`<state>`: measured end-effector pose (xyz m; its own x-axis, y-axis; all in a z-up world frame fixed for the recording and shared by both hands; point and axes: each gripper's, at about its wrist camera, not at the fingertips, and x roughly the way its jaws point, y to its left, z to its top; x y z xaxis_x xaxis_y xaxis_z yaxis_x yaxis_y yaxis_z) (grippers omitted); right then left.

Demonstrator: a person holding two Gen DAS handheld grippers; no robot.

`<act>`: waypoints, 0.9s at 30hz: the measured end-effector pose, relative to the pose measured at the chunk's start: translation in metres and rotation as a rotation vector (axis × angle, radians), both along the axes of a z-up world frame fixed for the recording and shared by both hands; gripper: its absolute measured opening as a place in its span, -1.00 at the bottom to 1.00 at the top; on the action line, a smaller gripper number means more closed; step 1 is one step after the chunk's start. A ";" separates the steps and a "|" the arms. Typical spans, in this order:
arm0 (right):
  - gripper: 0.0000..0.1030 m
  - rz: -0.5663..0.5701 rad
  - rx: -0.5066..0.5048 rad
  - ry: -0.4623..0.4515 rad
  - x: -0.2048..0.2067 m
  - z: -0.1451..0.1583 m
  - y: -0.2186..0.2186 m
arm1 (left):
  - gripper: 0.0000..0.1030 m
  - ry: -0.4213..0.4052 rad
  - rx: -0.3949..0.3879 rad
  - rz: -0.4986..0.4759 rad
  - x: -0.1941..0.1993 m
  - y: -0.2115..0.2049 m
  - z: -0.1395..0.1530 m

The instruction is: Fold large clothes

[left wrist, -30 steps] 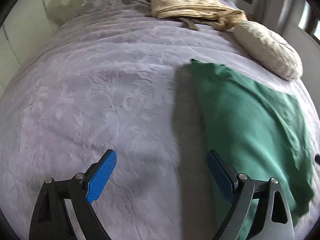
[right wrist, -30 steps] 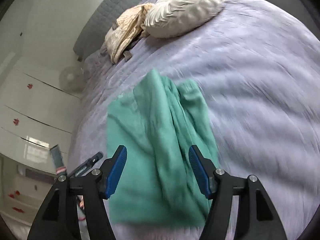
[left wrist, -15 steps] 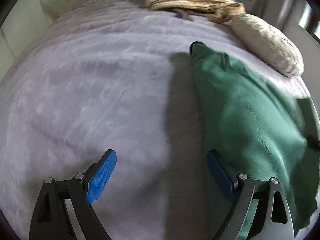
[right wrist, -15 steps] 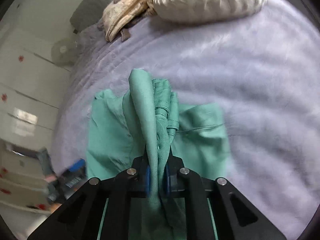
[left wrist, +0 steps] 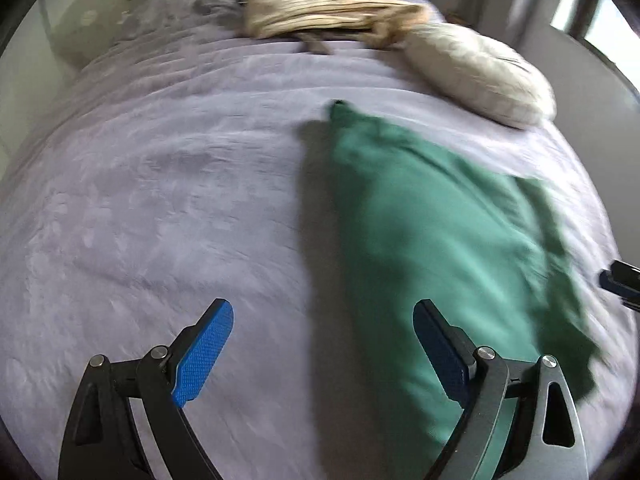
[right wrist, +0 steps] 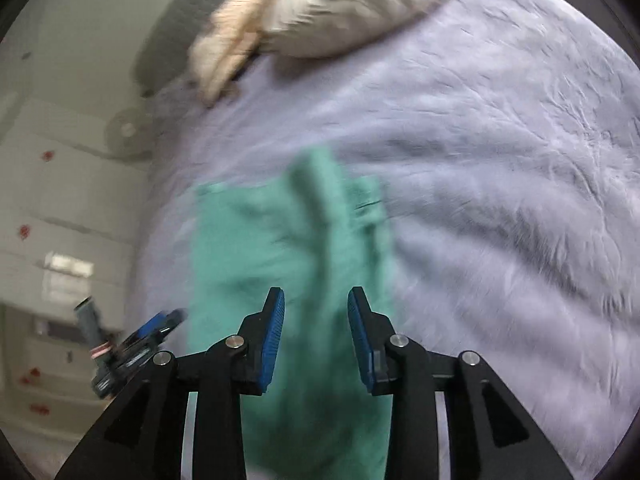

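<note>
Released half a second ago: green cloth [right wrist: 320, 264], pinched then, now loose between opening right gripper [right wrist: 316, 332] pads. Left gripper [left wrist: 322, 356] wide, empty, over lilac bed [left wrist: 160, 200]. Cloth flat, right of centre; pillow [left wrist: 476, 76] far right.

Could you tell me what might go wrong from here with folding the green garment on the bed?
The right gripper is opening with a bunched ridge of the green garment between its pads, so the fold may slump unevenly. The left gripper hangs open over bare bedspread beside the cloth, leaving that edge unheld, so it could drag or wrinkle.
</note>
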<state>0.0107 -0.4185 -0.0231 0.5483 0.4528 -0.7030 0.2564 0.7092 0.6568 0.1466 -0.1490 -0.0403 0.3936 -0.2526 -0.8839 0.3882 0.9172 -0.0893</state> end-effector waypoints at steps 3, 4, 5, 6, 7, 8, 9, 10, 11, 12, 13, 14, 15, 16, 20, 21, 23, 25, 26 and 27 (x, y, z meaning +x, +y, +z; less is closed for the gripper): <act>-0.38 0.107 0.043 0.011 -0.015 0.004 0.033 | 0.79 0.048 -0.007 -0.070 -0.029 -0.011 -0.005; -0.44 0.135 0.024 0.033 -0.019 0.000 0.043 | 0.79 0.057 0.009 -0.087 -0.040 -0.015 -0.010; -0.46 0.162 -0.016 0.062 -0.023 -0.007 0.051 | 0.79 0.078 0.048 -0.102 -0.052 -0.017 -0.022; -0.52 0.172 -0.054 0.091 -0.026 -0.013 0.054 | 0.79 0.095 0.060 -0.103 -0.059 -0.015 -0.029; -0.65 0.173 -0.109 0.140 -0.032 -0.025 0.054 | 0.80 0.106 0.047 -0.093 -0.065 -0.010 -0.035; -0.75 0.166 -0.144 0.173 -0.036 -0.035 0.052 | 0.82 0.114 0.026 -0.081 -0.069 -0.004 -0.040; -1.00 0.153 -0.158 0.196 -0.042 -0.045 0.046 | 0.87 0.117 0.010 -0.073 -0.075 0.002 -0.045; -1.00 0.125 -0.120 0.206 -0.049 -0.058 0.037 | 0.97 0.109 0.018 -0.074 -0.079 0.006 -0.050; -1.00 0.108 -0.076 0.201 -0.053 -0.066 0.030 | 0.97 0.099 0.024 -0.083 -0.082 0.007 -0.054; -1.00 0.100 -0.029 0.187 -0.058 -0.075 0.026 | 0.97 0.094 0.027 -0.086 -0.083 0.008 -0.057; -1.00 0.105 -0.017 0.175 -0.061 -0.082 0.024 | 0.97 0.095 0.029 -0.083 -0.082 0.008 -0.059; -1.00 0.113 -0.018 0.171 -0.063 -0.087 0.026 | 0.99 0.099 0.029 -0.077 -0.082 0.007 -0.060; -1.00 0.115 -0.016 0.170 -0.066 -0.090 0.027 | 1.00 0.099 0.032 -0.072 -0.082 0.007 -0.059; -1.00 0.105 0.003 0.165 -0.065 -0.091 0.025 | 1.00 0.099 0.033 -0.072 -0.081 0.008 -0.058; -1.00 0.070 0.076 0.180 -0.077 -0.090 0.014 | 1.00 0.116 0.036 -0.070 -0.084 0.011 -0.051; -1.00 0.071 0.073 0.190 -0.080 -0.088 0.011 | 1.00 0.121 0.039 -0.067 -0.085 0.013 -0.048; -1.00 0.066 0.071 0.205 -0.087 -0.083 0.004 | 0.99 0.139 0.047 -0.055 -0.086 0.021 -0.043; -0.97 0.044 0.069 0.222 -0.098 -0.076 -0.005 | 0.99 0.154 0.070 -0.018 -0.083 0.029 -0.038; -0.94 0.028 0.075 0.220 -0.101 -0.071 -0.009 | 0.99 0.161 0.080 -0.002 -0.081 0.033 -0.036; -0.93 0.007 0.081 0.210 -0.103 -0.065 -0.014 | 0.99 0.164 0.102 0.019 -0.079 0.038 -0.034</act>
<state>-0.0926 -0.4325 -0.0885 0.3904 0.5157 -0.7626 0.3887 0.6586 0.6443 0.0674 -0.1108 -0.0739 0.2459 -0.1519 -0.9573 0.3584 0.9319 -0.0558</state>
